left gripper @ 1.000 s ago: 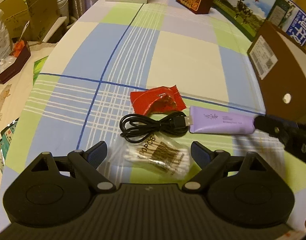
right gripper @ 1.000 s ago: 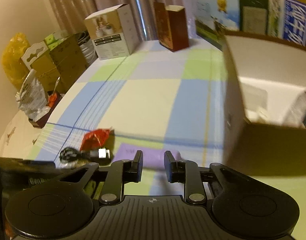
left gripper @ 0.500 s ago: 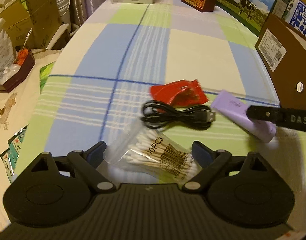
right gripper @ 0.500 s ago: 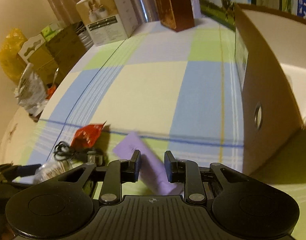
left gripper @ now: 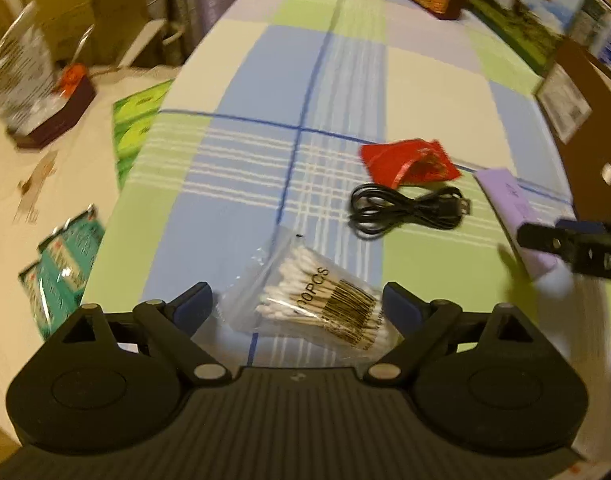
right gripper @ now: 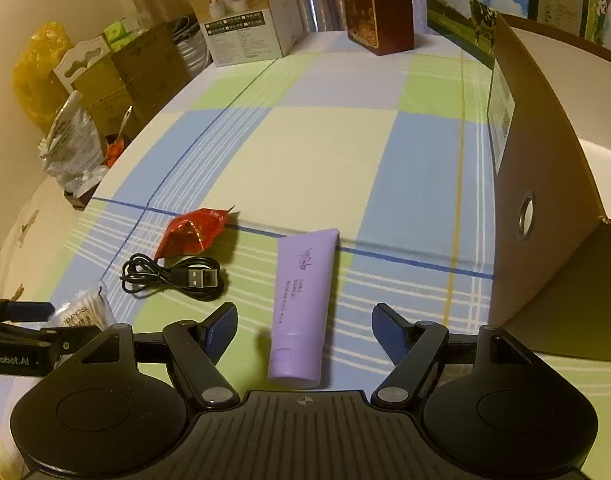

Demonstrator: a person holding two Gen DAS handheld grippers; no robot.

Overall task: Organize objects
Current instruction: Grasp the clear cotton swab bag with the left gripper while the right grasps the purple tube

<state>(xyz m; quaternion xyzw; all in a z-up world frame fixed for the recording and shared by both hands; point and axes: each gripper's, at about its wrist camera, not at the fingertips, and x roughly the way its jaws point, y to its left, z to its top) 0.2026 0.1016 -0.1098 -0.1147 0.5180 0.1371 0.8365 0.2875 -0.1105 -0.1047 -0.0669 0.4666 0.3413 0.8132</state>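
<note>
Both hand-held grippers spread wide, empty: left hand-held gripper straddles the cotton swab bag; right hand-held gripper straddles the purple tube. Risk: slick bag slipping from the closing pads near the desk's edge.

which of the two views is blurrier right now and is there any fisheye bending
Left wrist view: motion-smeared, worst at the edges, though the clear bag of cotton swabs between the open left gripper stays readable. Right wrist view: sharp, the lilac plastic tube crisp before the open right gripper; both bend the checked tablecloth, under warm yellowish light.
</note>
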